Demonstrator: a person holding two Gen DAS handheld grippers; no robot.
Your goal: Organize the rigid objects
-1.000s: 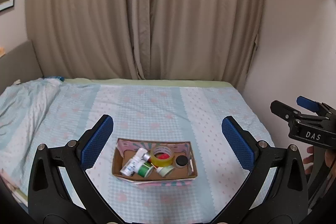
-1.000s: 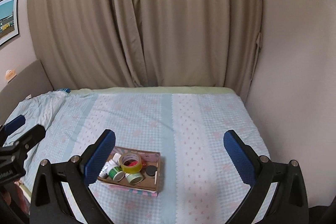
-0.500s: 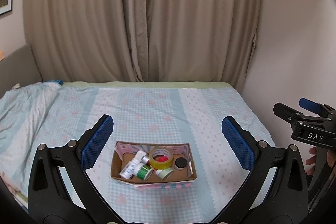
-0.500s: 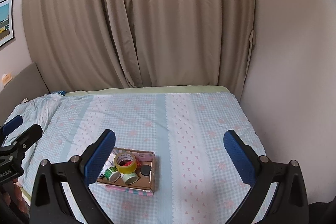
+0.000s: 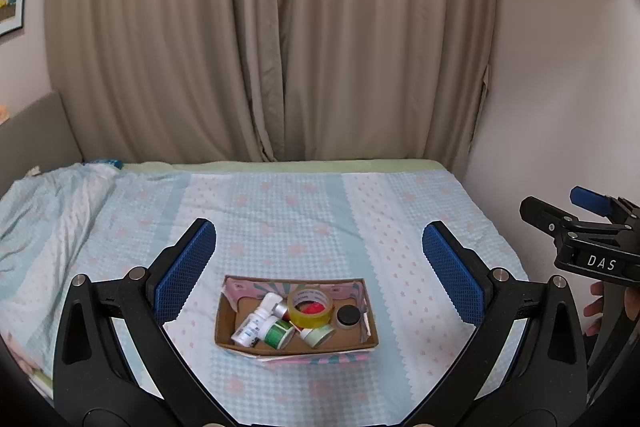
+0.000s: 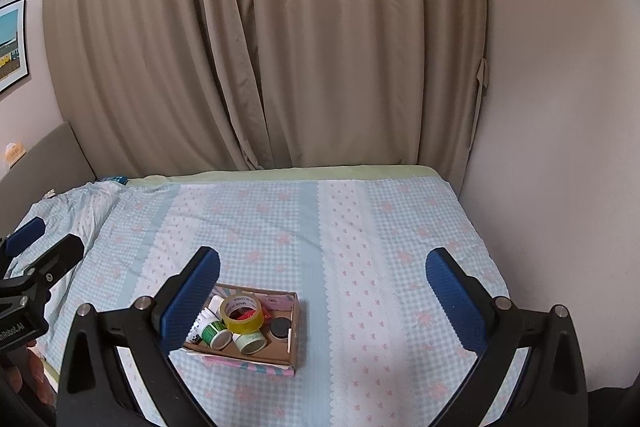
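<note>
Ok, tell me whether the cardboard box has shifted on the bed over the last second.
No. The cardboard box keeps its right edge against the same pale blue stripe of the bedspread; only the cameras drifted.

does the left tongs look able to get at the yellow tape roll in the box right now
Probably yes. The left tongs stand open and empty above the box, and the yellow tape roll lies on top of the other items, uncovered. The right tongs are off to the side.
</note>
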